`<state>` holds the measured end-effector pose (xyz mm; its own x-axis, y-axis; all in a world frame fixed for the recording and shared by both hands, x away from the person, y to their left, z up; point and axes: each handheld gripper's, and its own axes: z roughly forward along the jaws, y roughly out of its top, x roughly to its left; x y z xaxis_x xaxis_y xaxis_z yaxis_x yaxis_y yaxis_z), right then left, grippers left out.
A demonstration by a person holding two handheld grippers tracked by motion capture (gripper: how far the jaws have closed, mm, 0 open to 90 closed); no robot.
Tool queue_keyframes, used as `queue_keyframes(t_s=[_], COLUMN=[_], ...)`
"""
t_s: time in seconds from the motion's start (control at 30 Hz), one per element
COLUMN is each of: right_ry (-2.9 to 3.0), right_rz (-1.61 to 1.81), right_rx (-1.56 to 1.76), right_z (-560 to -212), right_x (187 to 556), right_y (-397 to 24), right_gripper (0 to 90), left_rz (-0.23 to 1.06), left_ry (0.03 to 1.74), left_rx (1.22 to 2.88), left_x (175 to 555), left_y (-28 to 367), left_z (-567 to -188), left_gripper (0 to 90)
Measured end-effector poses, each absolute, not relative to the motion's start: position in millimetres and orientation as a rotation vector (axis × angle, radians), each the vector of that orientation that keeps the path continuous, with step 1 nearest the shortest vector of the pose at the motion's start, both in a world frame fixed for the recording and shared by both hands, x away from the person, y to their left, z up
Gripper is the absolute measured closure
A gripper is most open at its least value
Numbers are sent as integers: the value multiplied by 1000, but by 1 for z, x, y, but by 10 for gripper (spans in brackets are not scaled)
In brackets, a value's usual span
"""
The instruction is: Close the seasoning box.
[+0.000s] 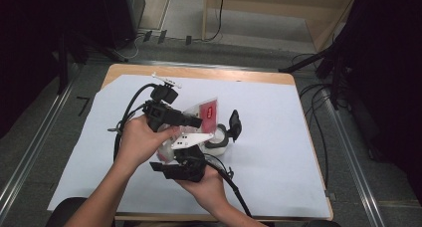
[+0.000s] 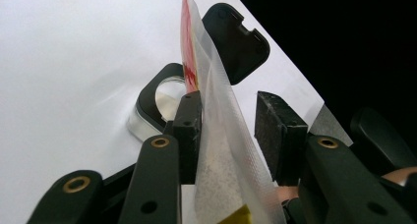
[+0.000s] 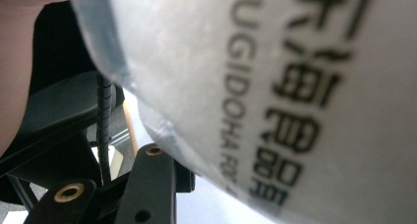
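Observation:
A clear plastic pouch [image 1: 201,112] with a red label and white grains inside is held up over the middle of the table. My left gripper [image 1: 195,121] reaches in from the left and is shut on its upper part. In the left gripper view the pouch [image 2: 221,150] lies against the left pad and meets the right pad low down. My right gripper [image 1: 185,155] comes from below, shut on the bottom of the pouch [image 3: 295,86], whose black print shows very close; its far jaw is hidden. Just right of the pouch stands a small round container [image 1: 219,136] with its black lid [image 1: 235,123] flipped open.
A white sheet [image 1: 278,152] covers the wooden table [image 1: 199,71], with bare room to the left and right of the hands. Cables [image 1: 318,112] trail on the floor past the right edge. In the left gripper view the container [image 2: 157,101] and its lid [image 2: 236,37] lie beyond the jaws.

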<state>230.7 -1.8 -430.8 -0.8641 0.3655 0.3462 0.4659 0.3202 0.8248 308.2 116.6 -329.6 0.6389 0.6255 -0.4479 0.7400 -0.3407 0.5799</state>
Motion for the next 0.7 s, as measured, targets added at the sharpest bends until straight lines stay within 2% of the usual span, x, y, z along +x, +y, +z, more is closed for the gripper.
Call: queue_keyframes(t_s=[0.43, 0.7], right_ry=[-2519, -2497], right_rz=[-1587, -1594], right_rx=[-744, -777], right_z=[-430, -429], right_x=[227, 228], right_y=[1, -1], right_gripper=[634, 637], left_rz=[-184, -175], left_ry=[1067, 1050], left_rx=[2063, 2062], left_x=[308, 308], left_y=[117, 116], left_z=[-329, -328], left_gripper=[672, 638])
